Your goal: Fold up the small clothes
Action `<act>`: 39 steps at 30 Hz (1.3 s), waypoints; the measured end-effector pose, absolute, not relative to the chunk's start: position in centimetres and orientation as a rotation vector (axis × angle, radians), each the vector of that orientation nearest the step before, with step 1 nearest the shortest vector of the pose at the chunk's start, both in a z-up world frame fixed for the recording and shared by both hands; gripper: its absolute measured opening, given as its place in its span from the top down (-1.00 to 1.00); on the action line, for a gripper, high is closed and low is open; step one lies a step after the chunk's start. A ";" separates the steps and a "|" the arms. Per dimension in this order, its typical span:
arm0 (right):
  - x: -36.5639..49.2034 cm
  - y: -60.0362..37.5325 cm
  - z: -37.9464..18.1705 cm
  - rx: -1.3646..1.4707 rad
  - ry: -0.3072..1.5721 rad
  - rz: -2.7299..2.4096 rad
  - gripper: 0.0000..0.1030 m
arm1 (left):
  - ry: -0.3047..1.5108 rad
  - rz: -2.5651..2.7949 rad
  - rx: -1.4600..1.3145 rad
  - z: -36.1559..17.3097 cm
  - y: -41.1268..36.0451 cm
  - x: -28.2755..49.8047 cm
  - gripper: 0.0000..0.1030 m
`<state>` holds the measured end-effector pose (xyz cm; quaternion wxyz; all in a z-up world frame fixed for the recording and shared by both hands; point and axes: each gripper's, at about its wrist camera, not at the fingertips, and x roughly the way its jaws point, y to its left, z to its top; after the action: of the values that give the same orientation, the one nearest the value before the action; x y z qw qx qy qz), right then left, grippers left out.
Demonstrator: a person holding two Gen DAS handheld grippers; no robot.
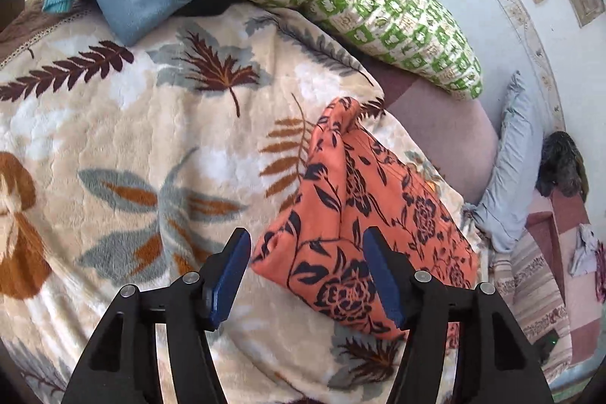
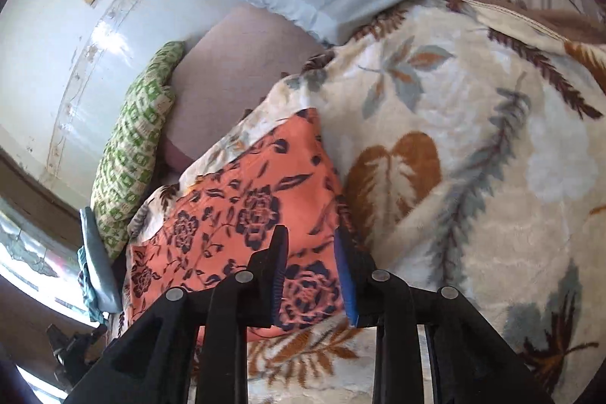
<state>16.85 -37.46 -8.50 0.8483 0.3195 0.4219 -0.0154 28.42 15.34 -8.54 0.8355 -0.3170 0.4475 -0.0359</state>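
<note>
Folded orange flower cloth at lower middle on leafy blanket, left gripper spread wide, right gripper apart too, no writing seen.

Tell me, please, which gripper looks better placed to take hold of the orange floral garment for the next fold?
Probably the right gripper: its open fingers already straddle the orange floral garment at its edge. The left gripper is open too, seemingly above the cloth.

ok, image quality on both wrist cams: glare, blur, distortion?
Left wrist: even daylight, strong fisheye bending at the rim, orange floral garment sharp, slight softness on the blanket at far left. Right wrist: bright glare patch on the glossy wall, blown-out window at lower left, garment print mildly blurred near the right gripper. Dark vignette corners in both.
</note>
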 end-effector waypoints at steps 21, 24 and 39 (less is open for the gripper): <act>43.6 1.9 -12.7 -0.022 1.134 0.737 -0.14 | 1.036 -0.095 -0.444 -13.7 12.0 34.4 -0.19; 43.7 4.3 -14.2 -0.153 1.157 0.758 -0.30 | 1.038 -0.090 -0.434 -14.0 11.9 34.6 -0.19; 44.3 1.7 -14.5 -0.012 1.105 0.602 0.70 | 0.998 0.014 -0.385 -14.2 11.4 34.8 -0.18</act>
<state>44.28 1.74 -14.55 0.8086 -0.0056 0.5167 0.2815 34.84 11.37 -14.25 0.8604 -0.1834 0.4754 0.0066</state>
